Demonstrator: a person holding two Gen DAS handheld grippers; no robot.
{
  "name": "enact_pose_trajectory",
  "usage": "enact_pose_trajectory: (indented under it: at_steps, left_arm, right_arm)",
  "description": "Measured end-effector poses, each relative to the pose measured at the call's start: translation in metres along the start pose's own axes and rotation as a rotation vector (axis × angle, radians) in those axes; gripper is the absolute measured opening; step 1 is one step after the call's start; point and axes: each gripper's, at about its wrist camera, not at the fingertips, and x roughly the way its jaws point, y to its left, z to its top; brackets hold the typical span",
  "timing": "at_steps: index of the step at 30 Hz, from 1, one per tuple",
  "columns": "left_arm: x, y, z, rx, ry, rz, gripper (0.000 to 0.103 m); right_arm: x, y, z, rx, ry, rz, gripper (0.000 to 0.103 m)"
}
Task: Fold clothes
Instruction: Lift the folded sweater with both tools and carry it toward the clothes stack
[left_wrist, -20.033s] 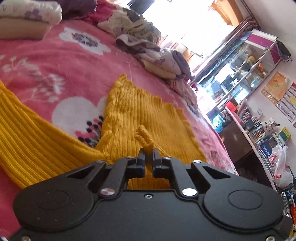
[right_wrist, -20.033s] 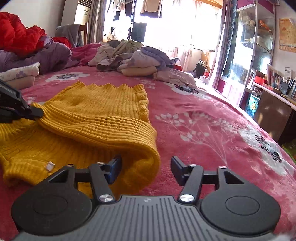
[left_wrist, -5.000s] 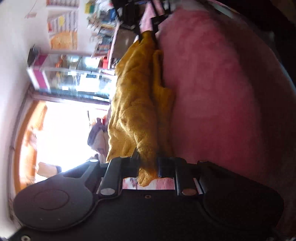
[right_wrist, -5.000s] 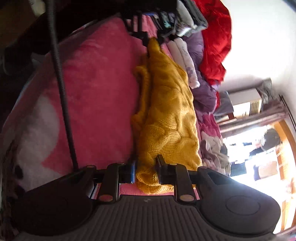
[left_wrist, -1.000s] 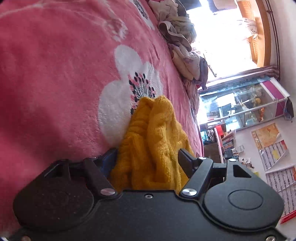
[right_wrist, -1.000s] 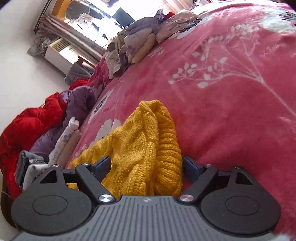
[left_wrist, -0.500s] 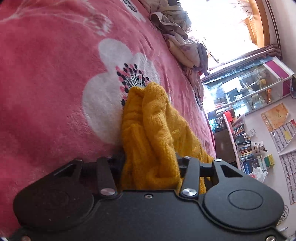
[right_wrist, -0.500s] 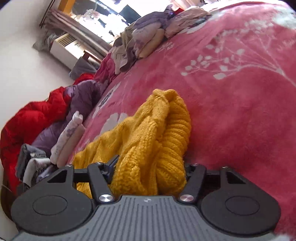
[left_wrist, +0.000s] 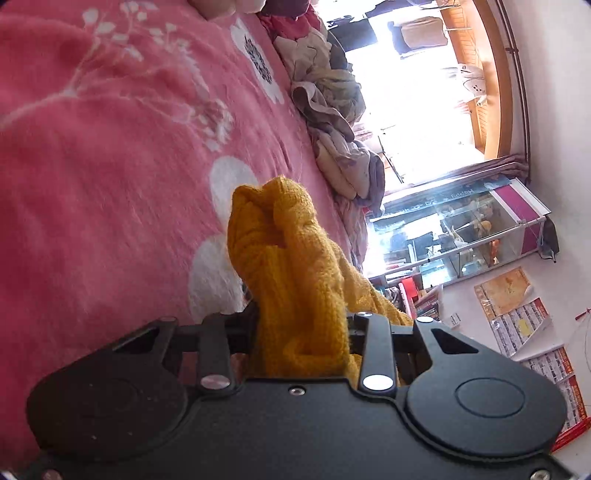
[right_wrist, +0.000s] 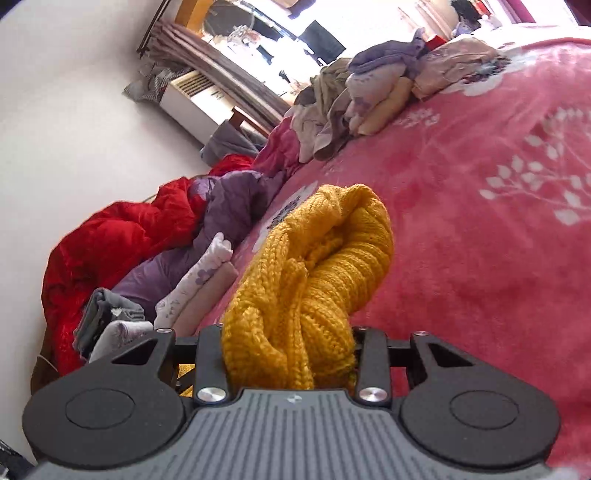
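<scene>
One yellow knitted sweater (left_wrist: 291, 280) is bunched over the pink floral blanket (left_wrist: 110, 155), gripped at two places. The left gripper (left_wrist: 301, 328) has just been closing and its jaws now pinch a thick fold of it. The right gripper (right_wrist: 288, 343) has likewise been closing and clamps another wad of the sweater (right_wrist: 314, 273). In the right wrist view, one red quilt (right_wrist: 110, 240) lies left, one heap of unfolded clothes (right_wrist: 369, 88) farther right.
</scene>
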Motion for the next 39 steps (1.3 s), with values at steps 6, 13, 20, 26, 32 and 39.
enact_pose_trajectory:
  at_steps: [6, 13, 20, 26, 32, 39]
  left_arm:
    - [0.013, 0.007, 0.008, 0.082, -0.003, 0.169, 0.037]
    - [-0.001, 0.011, 0.012, 0.113, 0.027, 0.152, 0.065]
    - [0.024, 0.000, 0.007, 0.177, 0.073, 0.187, 0.063]
    - [0.024, -0.003, 0.006, 0.183, 0.039, 0.172, 0.035]
    - [0.004, -0.019, 0.038, 0.200, -0.076, 0.102, 0.033]
    - [-0.036, -0.034, 0.112, 0.216, -0.292, 0.045, 0.033]
  right_arm:
    - [0.039, -0.004, 0.006, -0.016, 0.074, -0.056, 0.038]
    - [0.027, -0.045, -0.008, 0.103, 0.079, -0.068, 0.069]
    - [0.030, -0.057, -0.005, 0.186, 0.071, -0.030, 0.081]
    - [0.055, -0.043, -0.010, 0.108, 0.104, -0.041, 0.039]
    - [0.059, -0.020, 0.001, 0.091, 0.036, 0.054, 0.037]
    - [0.142, 0.033, 0.058, 0.029, 0.035, 0.214, 0.036]
